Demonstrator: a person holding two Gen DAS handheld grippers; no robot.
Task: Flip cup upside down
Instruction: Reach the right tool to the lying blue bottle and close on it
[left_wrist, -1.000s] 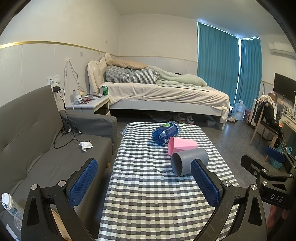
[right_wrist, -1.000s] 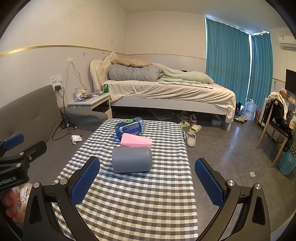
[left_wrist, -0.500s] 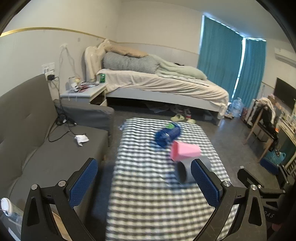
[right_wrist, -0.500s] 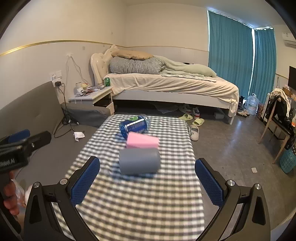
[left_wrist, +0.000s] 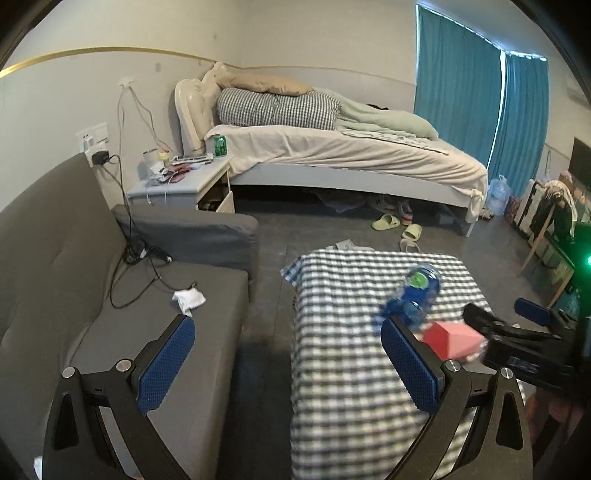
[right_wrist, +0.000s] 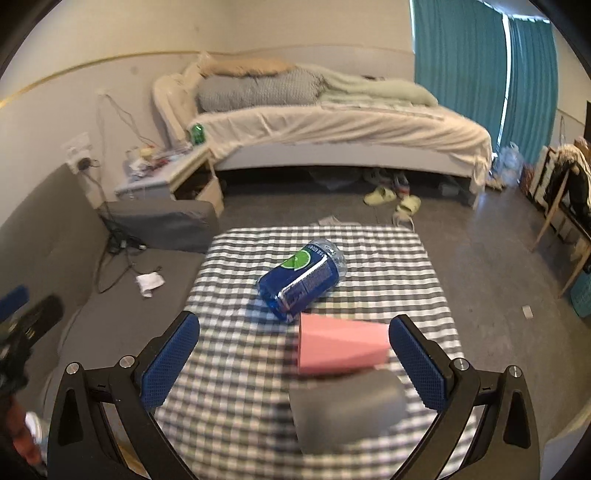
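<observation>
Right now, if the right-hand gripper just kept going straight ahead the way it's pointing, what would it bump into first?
Most likely the grey cup lying on its side on the checked table, just inside the open right gripper. The pink cup lies right behind it. Depth is hard to judge in this blurred view.

- Soft daylight fills the room, entering through the teal fabric curtains (left_wrist: 480, 103) at the right.
- Both fisheye views bend straight lines and darken to black at the corners.
- Motion blur smears the checked cloth-covered bench (right_wrist: 236, 387), the grey cylindrical cup lying on its side (right_wrist: 347, 410) and the blue plastic bottle (left_wrist: 413, 299).
- A soft shadow lies under the pink tapered cup (right_wrist: 340, 349).
</observation>
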